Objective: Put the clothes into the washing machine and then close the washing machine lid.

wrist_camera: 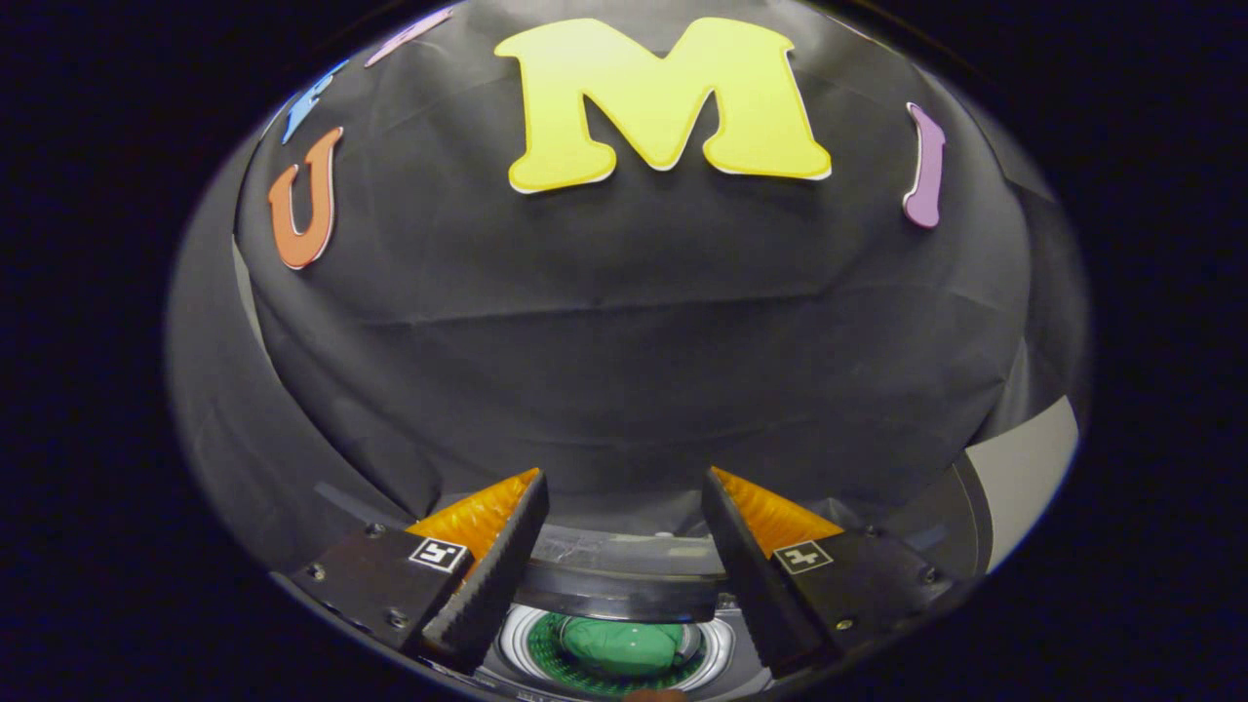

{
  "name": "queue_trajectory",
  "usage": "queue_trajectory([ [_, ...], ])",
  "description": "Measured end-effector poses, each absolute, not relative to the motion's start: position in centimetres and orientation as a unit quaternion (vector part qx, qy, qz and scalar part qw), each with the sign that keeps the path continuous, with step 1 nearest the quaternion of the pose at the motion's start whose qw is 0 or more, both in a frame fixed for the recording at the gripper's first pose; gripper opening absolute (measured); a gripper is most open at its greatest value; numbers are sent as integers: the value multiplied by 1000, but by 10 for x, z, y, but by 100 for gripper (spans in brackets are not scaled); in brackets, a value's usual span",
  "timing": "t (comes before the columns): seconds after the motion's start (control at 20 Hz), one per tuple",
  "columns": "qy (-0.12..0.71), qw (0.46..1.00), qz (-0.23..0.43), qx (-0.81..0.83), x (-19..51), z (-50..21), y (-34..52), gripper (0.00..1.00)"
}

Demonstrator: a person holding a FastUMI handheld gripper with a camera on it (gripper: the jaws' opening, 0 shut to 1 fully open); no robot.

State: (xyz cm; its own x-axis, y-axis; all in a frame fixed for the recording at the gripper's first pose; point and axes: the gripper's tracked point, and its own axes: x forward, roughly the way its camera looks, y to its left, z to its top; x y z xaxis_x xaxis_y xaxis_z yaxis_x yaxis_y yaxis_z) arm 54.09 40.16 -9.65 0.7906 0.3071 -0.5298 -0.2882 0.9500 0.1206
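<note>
The gripper (624, 507) is seen with its two fingers spread wide apart, nothing being held or touched between them. Small square black-and-white marker tags are carried on the finger bases; no readable writing or brand can be made out on them. Below and between the fingers, the round opening of the washing machine (531, 639) is seen from above, ringed by a pale metallic rim. Inside the drum a bundled green cloth garment (624, 645) is lying, well below the fingertips. A dark curved lid edge (624, 593) is seen just behind the opening, raised rather than shut over it. Beyond the fingers, the black cloth booth wall (624, 370) is faced
</note>
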Motion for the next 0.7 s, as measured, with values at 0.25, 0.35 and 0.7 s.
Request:
queue_trajectory([
  [0.25,260,951,164,16,515,-100,398,99],
  [0.35,250,954,165,18,507,-102,396,99],
  [0.7,219,960,172,17,476,-111,390,99],
])
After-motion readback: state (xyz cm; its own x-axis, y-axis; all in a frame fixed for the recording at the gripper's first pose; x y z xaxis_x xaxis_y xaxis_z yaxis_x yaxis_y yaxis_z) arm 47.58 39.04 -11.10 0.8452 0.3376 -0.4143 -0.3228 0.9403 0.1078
